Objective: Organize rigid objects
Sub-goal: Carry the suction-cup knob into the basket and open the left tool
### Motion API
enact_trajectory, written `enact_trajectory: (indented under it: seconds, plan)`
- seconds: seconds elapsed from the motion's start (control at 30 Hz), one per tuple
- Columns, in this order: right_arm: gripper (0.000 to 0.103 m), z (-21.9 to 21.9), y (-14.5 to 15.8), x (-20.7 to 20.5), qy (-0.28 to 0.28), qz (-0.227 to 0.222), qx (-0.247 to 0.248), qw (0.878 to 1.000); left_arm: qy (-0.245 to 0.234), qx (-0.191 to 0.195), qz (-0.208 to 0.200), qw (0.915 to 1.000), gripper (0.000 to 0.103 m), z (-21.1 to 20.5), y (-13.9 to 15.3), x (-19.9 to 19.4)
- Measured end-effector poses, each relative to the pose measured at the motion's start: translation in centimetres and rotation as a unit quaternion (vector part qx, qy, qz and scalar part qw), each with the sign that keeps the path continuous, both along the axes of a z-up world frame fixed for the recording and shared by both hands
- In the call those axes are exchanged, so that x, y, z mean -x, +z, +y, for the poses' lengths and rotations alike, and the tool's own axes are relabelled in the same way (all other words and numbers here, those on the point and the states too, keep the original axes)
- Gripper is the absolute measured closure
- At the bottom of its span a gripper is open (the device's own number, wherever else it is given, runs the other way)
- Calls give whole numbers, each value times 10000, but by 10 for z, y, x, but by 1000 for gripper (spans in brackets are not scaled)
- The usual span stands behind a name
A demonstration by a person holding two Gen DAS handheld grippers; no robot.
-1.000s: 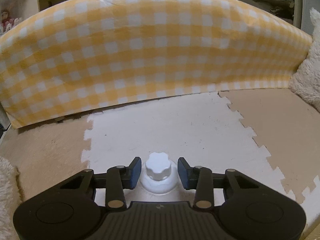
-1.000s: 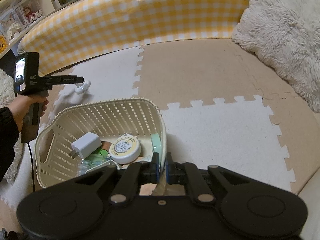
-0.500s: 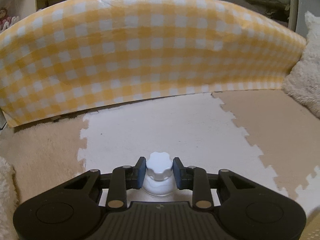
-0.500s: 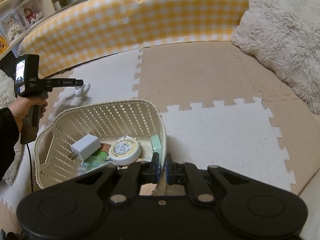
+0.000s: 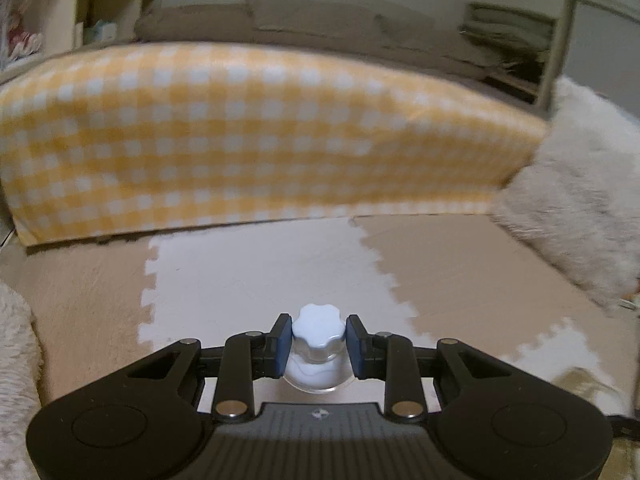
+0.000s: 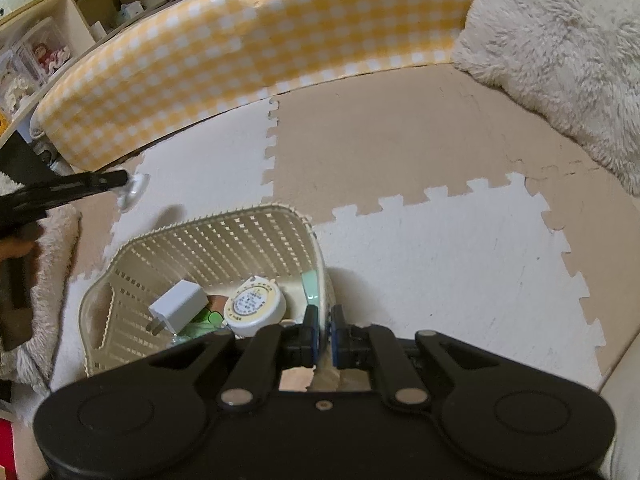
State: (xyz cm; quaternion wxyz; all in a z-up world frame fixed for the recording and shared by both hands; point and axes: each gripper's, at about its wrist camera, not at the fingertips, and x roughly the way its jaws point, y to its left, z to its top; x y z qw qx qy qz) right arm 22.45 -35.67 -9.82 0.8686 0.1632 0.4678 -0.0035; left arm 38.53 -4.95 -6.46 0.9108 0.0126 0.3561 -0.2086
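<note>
A small clear bottle with a white scalloped cap (image 5: 318,326) hangs above the foam mat. My left gripper (image 5: 318,336) is shut on it, its blue pads (image 5: 283,334) pressing the cap from both sides. In the right wrist view the same bottle (image 6: 134,192) shows at the tip of the left gripper (image 6: 90,185), beyond the basket's far left corner. A cream slatted basket (image 6: 224,222) stands on the mat. My right gripper (image 6: 324,322) is shut on its near rim. Inside lie a white charger (image 6: 180,306), a round white and yellow tin (image 6: 254,306) and a mint green piece (image 6: 310,286).
A yellow checked bumper (image 5: 256,136) runs along the back of the white and tan foam mats (image 6: 440,248). A fluffy cream cushion (image 6: 560,52) fills the right side. A furry rug (image 6: 48,256) lies to the left. Shelves (image 6: 48,44) stand behind the bumper.
The left gripper's pads closed on the bottle's cap, and the bottle came up off the white mat. The right gripper and the basket stayed where they were.
</note>
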Motion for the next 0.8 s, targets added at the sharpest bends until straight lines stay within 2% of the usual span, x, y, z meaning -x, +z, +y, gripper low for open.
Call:
enact_trajectory:
  seconds: [0.2,0.37,0.53,0.63,0.8]
  plan:
    - [96,-1,0,-1,1,24,-59,10000,-519,243,-4,9984,72,-14,32,49]
    - [96,-2,0,-2,-6,43,-77,10000,-957,342,119,9947,72,-30,47,90]
    - [96,-2,-1,-2,-6,52,-78,10000,-1370,71,359,9899,72,-49,44,124]
    - [96,-2,-1,-2,-8,54,-70,10000,-1597,-236,499,9856,72,-61,34,142]
    - [96,-1,-1,-2,9,58,-32,10000,-1679,-714,562,9816,72,-70,14,150]
